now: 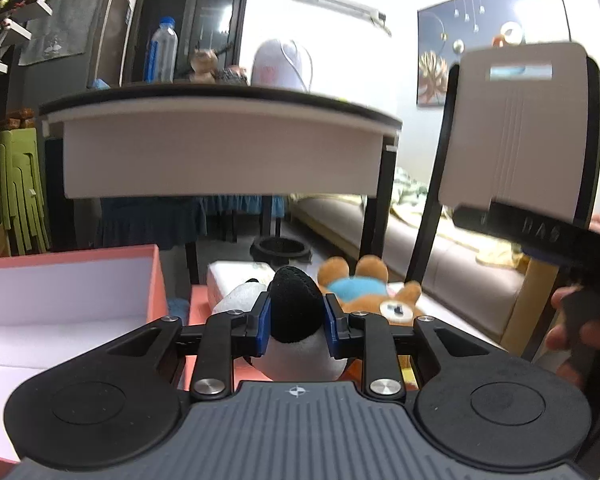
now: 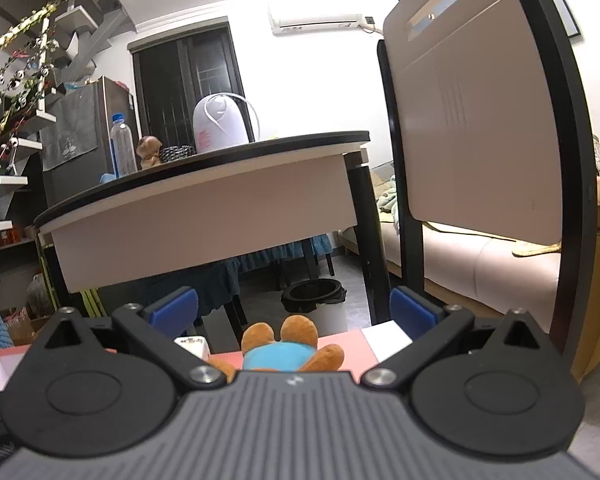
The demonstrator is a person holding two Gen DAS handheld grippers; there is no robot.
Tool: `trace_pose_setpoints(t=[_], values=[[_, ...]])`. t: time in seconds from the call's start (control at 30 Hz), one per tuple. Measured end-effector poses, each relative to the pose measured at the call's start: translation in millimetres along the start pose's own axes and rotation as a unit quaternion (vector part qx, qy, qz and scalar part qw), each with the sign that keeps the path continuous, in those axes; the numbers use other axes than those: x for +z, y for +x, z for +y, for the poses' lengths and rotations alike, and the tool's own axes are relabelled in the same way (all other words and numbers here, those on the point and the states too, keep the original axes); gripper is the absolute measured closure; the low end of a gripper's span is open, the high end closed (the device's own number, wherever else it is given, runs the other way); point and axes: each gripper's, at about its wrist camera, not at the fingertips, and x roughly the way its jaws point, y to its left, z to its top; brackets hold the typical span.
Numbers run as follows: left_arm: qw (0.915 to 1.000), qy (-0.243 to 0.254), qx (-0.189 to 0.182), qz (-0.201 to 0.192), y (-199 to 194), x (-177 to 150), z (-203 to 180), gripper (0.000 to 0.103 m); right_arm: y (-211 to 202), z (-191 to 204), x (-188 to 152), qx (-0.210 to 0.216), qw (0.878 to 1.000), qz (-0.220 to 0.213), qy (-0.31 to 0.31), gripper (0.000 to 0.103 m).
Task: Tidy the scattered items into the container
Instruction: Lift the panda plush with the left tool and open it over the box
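Left gripper: my left gripper [image 1: 296, 330] is clenched on a black-and-white plush toy [image 1: 296, 320]; the blue pads press its black part from both sides and the white body bulges below them.

Right gripper: my right gripper [image 2: 294, 312] is released, its blue pads spread wide with nothing between them. In the left wrist view I see the same tool at the far right, with a person's hand [image 1: 580, 320] around its handle.

Container: the pink cardboard box with a white lining [image 1: 60, 300] lies open at the near left. The part of its inside that I can see holds nothing; the rest is cut off by the frame.

Held toy versus box: the plush sits to the right of the box wall, not over the opening, as far as I can judge from this angle.

Still scattered: a brown plush bear in a blue shirt [image 1: 364, 292] lies on its back on a pink surface just right of the held toy, and a small white box [image 1: 240, 280] sits behind it to the left. In the right wrist view the bear is straight ahead of the open jaws, low in the frame.

Progress: I judge the task to be early. One toy is gripped but not delivered, and at least the bear and the small box are left.

Background: a round table [image 1: 220, 120] and a chair [image 1: 520, 128] stand beyond, untouched.
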Motion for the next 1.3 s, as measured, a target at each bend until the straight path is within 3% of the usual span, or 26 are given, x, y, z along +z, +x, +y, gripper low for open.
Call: trace_pose_setpoints(t=[0.13, 0.47, 0.63, 0.77, 1.3], values=[[0.9996, -0.008, 0.012, -0.023, -15.1, 9.1, 13.3, 0.073, 2.3, 5.5, -0.6, 0.001, 1.0, 0.002, 0.001, 0.0], [0.9938, -0.051, 0.084, -0.051, -34.4, 27.2, 74.8, 0.073, 6.6, 43.2, -17.2, 0.037, 0.999, 0.028, -0.026, 0.0], [0.991, -0.066, 0.111, -0.033, -30.8, 25.9, 100.2, 0.073, 11.8, 47.4, -21.9, 0.036, 0.999, 0.039, -0.014, 0.0], [0.9905, -0.047, 0.128, -0.014, -25.6, 19.6, 106.8, 0.073, 14.0, 49.7, -26.1, 0.039, 0.998, 0.051, -0.009, 0.0], [0.9898, -0.025, 0.134, 0.041, -25.1, -5.3, 118.7, 0.073, 3.8, 43.5, -24.7, 0.054, 0.997, 0.044, -0.029, 0.0]])
